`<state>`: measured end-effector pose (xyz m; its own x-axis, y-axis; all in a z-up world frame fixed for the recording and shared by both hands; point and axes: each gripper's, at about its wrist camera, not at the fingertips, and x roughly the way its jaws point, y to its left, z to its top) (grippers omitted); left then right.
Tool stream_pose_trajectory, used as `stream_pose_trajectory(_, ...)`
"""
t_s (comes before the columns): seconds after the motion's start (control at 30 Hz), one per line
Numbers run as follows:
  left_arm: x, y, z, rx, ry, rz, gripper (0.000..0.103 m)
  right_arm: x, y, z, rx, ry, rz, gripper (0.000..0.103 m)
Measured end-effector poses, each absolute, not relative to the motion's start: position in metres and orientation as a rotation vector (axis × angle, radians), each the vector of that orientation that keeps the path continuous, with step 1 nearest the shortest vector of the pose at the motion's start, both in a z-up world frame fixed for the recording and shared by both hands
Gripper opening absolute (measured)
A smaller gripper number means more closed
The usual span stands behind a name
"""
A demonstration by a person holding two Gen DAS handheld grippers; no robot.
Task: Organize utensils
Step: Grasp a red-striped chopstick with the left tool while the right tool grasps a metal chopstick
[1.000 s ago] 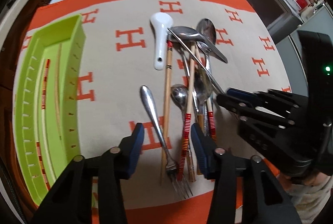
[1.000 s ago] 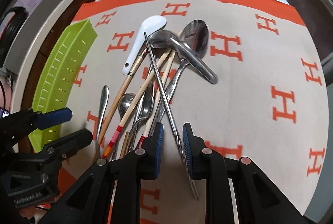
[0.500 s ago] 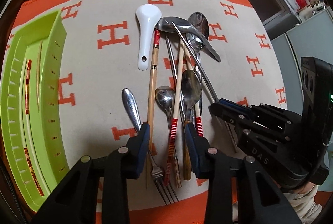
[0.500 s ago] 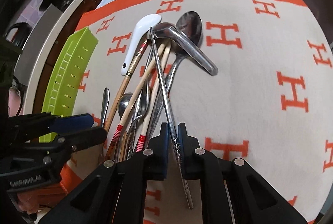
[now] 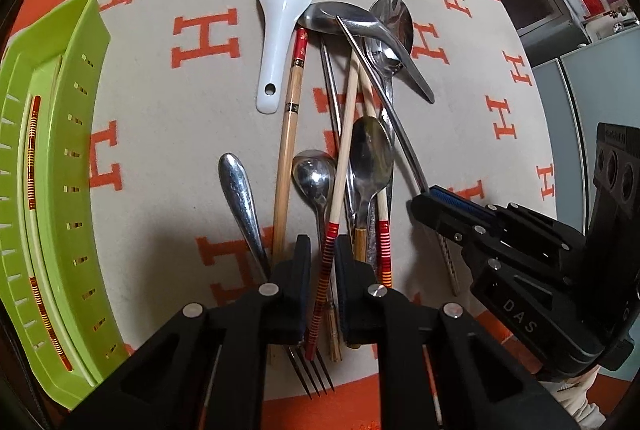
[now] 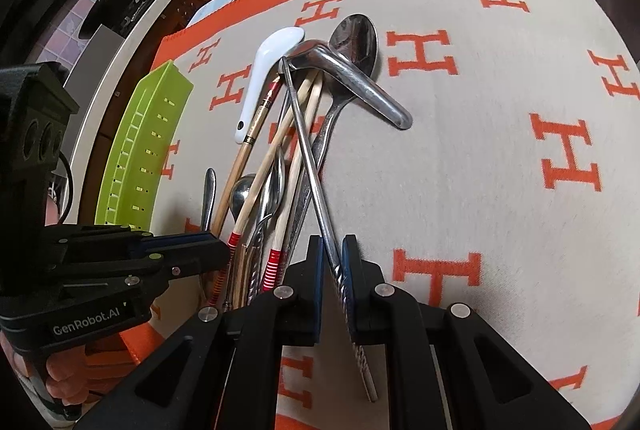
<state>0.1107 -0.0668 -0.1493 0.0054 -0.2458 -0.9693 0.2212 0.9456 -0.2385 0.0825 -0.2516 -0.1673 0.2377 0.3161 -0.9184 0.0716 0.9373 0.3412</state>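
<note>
**— Where are your two sets of jaws right now?**

Both point steeply down over the heap of utensils on the beige cloth (image 5: pixel 168 134) with orange H marks. My left gripper (image 5: pixel 322 250) has just been closing, and its jaws now stand narrow around the red-banded end of a pale chopstick (image 5: pixel 340 186). Whether the pads actually press on it I cannot tell. My right gripper (image 6: pixel 333 262) has its jaws nearly together on the thin metal chopstick (image 6: pixel 308 154), gripping it just above its twisted end.

**— And the rest of the cutlery?**

Still in a loose pile ahead of me. A white ceramic spoon (image 5: pixel 280 30) lies at the far left of it, beside a bamboo chopstick (image 5: pixel 290 134) with a red tip. Two large steel spoons (image 5: pixel 372 34) cross at the far end, and two smaller spoons (image 5: pixel 370 162) sit bowl-up in the middle. A fork (image 5: pixel 240 198) lies at the near left, its tines showing under my left jaws. A second red-banded chopstick (image 5: pixel 382 226) rests just right of the one between my left jaws.

**— Where is the organiser?**

The green tray (image 5: pixel 84 78) sits along the left edge of the cloth, well apart from the pile. Two banded chopsticks (image 5: pixel 32 158) already lie in its long slot.

**— Are your grippers close together?**

Yes, side by side at the near end of the pile. In the right wrist view a hand (image 6: pixel 68 378) wraps the left gripper's handle.
</note>
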Motion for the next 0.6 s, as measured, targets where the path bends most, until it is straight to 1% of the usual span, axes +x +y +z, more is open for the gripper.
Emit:
stream_pose_trajectory(0.37, 0.114, -0.083, -0.159, 0.052, 1.540, -0.349, 0.010, 0.081, -0.252, -0.167, 0.349, 1.325, 0.157, 0.009)
stream_pose_trajectory(0.47, 0.113, -0.084, -0.156, 0.050, 1.519, -0.346, 0.005, 0.081, -0.252, -0.167, 0.348, 1.325, 0.153, 0.009)
stream_pose_trajectory(0.6, 0.114, -0.077, -0.149, -0.012, 1.492, -0.345, 0.005, 0.080, -0.251, -0.168, 0.345, 1.324, 0.150, 0.009)
